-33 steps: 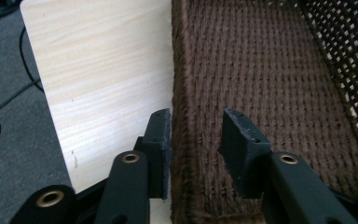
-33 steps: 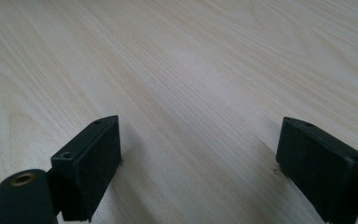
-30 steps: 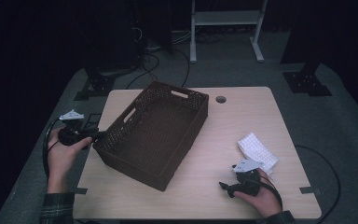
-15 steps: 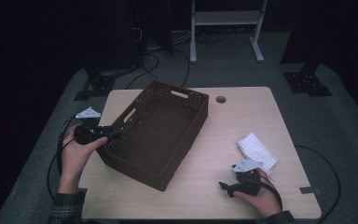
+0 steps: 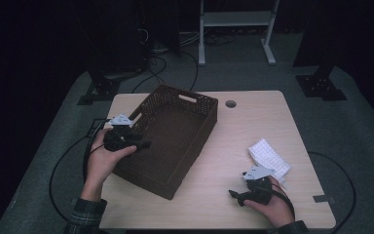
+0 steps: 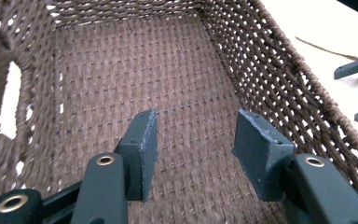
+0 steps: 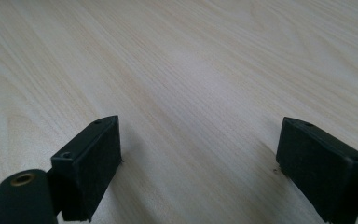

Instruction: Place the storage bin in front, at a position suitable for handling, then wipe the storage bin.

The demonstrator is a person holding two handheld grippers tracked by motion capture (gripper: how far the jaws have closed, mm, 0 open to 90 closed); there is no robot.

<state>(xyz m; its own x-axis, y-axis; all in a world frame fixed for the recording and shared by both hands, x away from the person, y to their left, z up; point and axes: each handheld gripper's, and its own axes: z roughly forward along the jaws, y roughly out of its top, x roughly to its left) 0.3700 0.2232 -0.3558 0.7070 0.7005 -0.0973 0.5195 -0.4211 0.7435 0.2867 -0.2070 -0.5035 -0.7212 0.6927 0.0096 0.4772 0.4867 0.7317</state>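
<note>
A pale wooden table [image 5: 233, 146] in a dark room carries a brown woven basket [image 5: 175, 131] at its left half. The left gripper [image 5: 143, 144] hangs over the near rim, jaws half apart and just opening, nothing between them – they could snag the weave and drag the basket. The right gripper [image 5: 233, 196] rests wide and empty near a white cloth [image 5: 269, 155]

The woven basket [image 5: 173, 134] blocks the table's [image 5: 238, 129] left half. Its open top gives room. Bare wood lies right of it, up to the white cloth [image 5: 269, 156].

Basket [image 5: 173, 136] left on table [image 5: 253, 105], folded cloth [image 5: 269, 157] right.
</note>
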